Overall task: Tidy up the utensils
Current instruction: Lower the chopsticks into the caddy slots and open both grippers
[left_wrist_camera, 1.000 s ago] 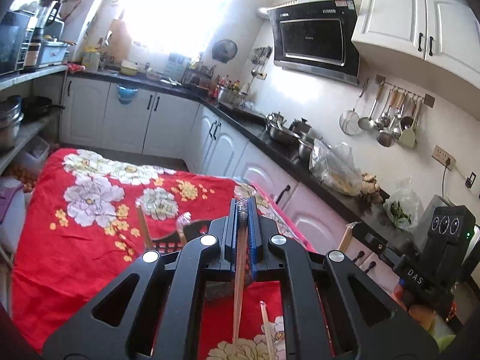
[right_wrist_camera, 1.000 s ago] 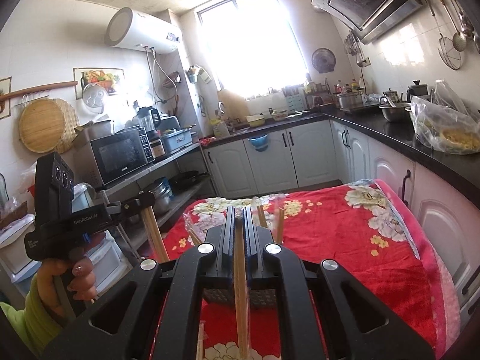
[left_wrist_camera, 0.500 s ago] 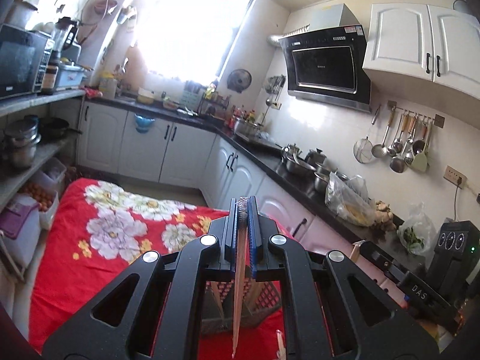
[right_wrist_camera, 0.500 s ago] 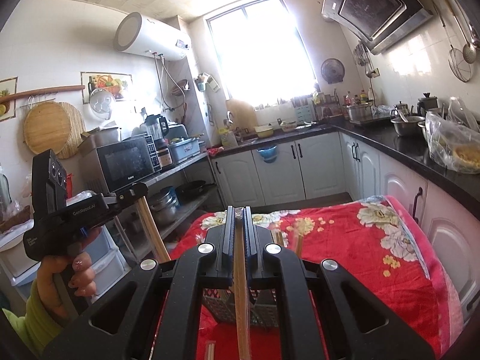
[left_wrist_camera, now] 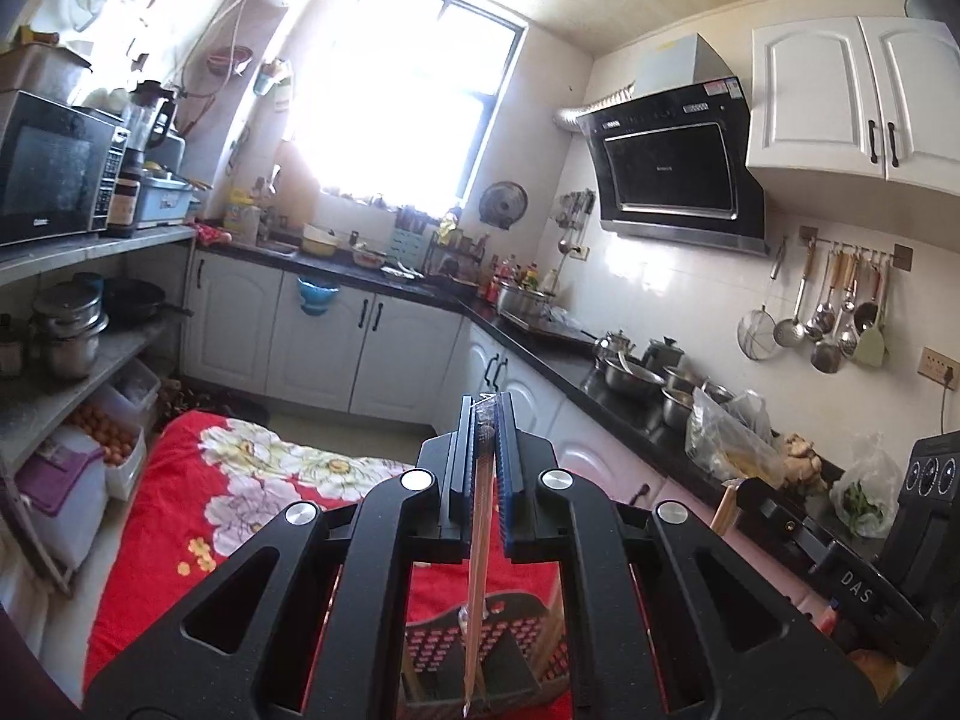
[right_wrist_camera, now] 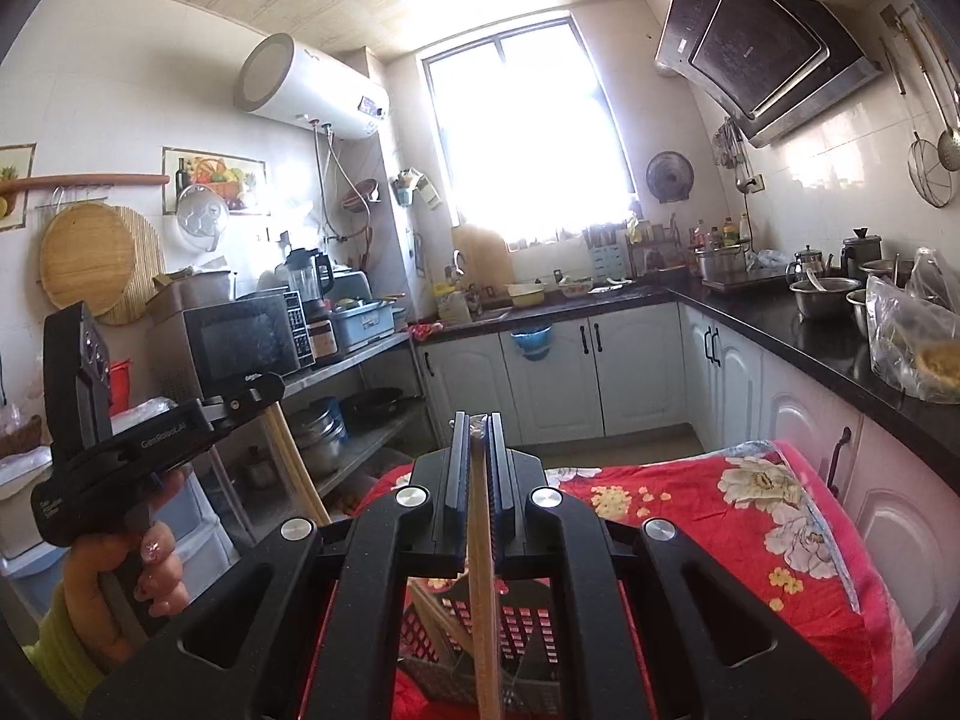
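My left gripper [left_wrist_camera: 486, 403] is shut on a wooden chopstick [left_wrist_camera: 477, 588] that hangs down over a dark perforated utensil basket [left_wrist_camera: 522, 642]. My right gripper [right_wrist_camera: 477, 421] is shut on another wooden chopstick [right_wrist_camera: 483, 600], also above the basket [right_wrist_camera: 528, 630]. Other chopsticks [right_wrist_camera: 433, 615] lean inside the basket. In the right wrist view a hand holds the left gripper [right_wrist_camera: 261, 390] at the left, its chopstick [right_wrist_camera: 294, 468] slanting down. In the left wrist view the right gripper [left_wrist_camera: 744, 489] shows at the right edge with its stick [left_wrist_camera: 722, 513].
The basket stands on a table under a red floral cloth [left_wrist_camera: 180, 510] [right_wrist_camera: 750, 516]. A black counter [left_wrist_camera: 606, 378] with pots and bags runs along the right. Open shelves [left_wrist_camera: 78, 360] with a microwave [right_wrist_camera: 240, 336] and pans line the left.
Both grippers have risen and tipped upward with their chopsticks still held. The basket and red cloth have slid toward the bottom of both views, and more wall and ceiling show.
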The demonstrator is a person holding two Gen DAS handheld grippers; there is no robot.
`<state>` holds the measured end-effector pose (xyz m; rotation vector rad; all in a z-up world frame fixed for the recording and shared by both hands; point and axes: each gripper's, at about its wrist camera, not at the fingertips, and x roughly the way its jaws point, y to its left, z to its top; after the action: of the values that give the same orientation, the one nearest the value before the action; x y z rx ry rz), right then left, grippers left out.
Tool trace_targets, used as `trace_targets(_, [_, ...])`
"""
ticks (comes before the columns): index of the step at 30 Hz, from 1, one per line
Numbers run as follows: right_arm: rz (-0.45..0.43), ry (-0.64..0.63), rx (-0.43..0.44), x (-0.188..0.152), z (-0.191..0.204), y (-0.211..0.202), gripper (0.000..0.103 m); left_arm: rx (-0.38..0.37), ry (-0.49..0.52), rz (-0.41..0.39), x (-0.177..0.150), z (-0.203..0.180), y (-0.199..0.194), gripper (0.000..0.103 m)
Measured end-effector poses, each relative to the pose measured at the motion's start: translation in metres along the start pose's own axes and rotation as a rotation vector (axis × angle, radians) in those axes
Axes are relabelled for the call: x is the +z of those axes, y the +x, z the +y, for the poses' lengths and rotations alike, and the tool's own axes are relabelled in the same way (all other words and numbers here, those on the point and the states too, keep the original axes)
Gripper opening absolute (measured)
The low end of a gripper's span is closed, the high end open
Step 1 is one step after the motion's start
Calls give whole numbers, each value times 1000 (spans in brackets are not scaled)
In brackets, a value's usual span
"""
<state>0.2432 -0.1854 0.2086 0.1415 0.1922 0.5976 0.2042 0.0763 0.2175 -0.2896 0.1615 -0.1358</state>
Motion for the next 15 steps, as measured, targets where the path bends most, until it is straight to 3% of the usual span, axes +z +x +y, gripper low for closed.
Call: trace_targets(15, [-63, 11, 19, 4, -6, 28, 6, 39, -20, -32, -13, 13, 21, 3])
